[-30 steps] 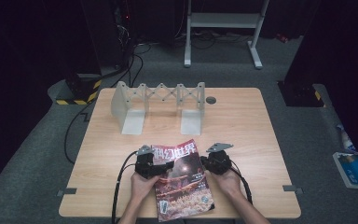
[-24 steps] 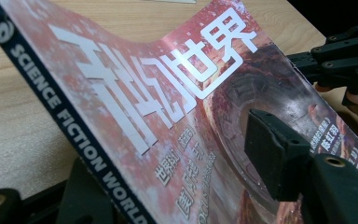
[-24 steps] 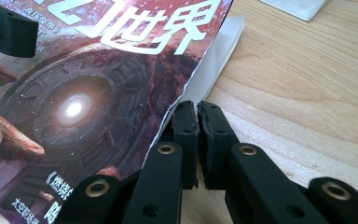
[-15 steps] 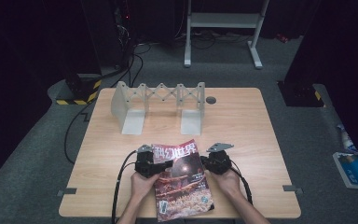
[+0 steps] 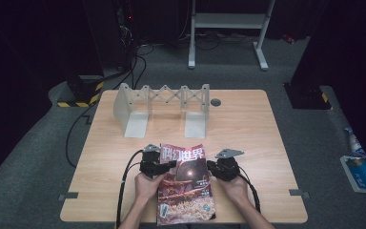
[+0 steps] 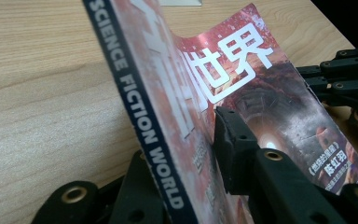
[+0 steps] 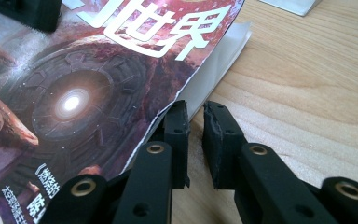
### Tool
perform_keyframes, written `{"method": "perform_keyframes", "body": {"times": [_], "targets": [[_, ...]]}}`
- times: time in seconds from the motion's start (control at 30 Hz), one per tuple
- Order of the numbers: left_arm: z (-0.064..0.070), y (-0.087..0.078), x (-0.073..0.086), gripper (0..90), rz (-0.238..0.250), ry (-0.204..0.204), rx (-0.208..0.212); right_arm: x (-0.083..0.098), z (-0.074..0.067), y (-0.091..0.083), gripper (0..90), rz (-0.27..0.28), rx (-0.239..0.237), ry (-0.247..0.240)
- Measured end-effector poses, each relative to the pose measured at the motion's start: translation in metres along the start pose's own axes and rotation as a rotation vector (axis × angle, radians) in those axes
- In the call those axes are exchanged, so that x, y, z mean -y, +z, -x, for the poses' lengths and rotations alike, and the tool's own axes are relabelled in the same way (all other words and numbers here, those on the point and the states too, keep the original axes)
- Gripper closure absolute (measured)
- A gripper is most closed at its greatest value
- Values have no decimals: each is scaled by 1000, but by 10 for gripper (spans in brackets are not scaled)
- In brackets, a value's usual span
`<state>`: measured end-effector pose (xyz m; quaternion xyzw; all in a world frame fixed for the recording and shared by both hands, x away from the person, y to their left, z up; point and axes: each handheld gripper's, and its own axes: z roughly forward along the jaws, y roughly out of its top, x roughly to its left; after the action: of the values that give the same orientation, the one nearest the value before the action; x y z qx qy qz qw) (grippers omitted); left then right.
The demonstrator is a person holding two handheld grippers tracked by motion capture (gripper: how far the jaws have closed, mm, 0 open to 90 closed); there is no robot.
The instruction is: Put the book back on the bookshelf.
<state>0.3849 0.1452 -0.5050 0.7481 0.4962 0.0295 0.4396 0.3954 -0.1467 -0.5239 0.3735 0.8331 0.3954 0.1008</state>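
A science-fiction magazine point(image 5: 186, 183) with a red cover lies near the table's front edge between my two hands. My left gripper point(image 5: 164, 167) has just been closing and is shut on the magazine's spine side. In the left gripper view the dark spine point(image 6: 135, 116) stands between the jaws and one pad point(image 6: 230, 140) presses on the cover. My right gripper point(image 5: 214, 168) sits at the magazine's right edge. In the right gripper view its jaws point(image 7: 196, 109) have just been opening and stand slightly apart over bare wood, with the page edge point(image 7: 214, 60) beside the left jaw.
A white expanding rack point(image 5: 162, 102) stands upright at the back of the wooden table point(image 5: 248, 129), with a round cable hole point(image 5: 215, 102) to its right. Black cables point(image 5: 126, 176) trail from the left gripper. On the floor to the right lies a blue packet point(image 5: 362, 171).
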Motion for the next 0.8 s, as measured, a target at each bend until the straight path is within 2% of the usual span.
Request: {"method": "perform_keyframes", "body": {"times": [0.1,0.27,0.43,0.57,0.7,0.8], "targets": [[6,-4,-4,771,-3,18,0,2,0,-2,755,3,-3,-2],[10,-9,-9,792,-10,20,30,7,4,-7,617,17,-6,11],[14,-15,-16,815,-15,23,75,19,14,-23,552,31,53,-8],[17,-17,-20,833,-16,12,117,27,27,-39,526,51,104,21],[24,-19,-25,838,-18,37,133,33,36,-51,512,61,142,30],[27,-22,-28,838,-12,40,154,39,43,-55,509,55,169,27]]}}
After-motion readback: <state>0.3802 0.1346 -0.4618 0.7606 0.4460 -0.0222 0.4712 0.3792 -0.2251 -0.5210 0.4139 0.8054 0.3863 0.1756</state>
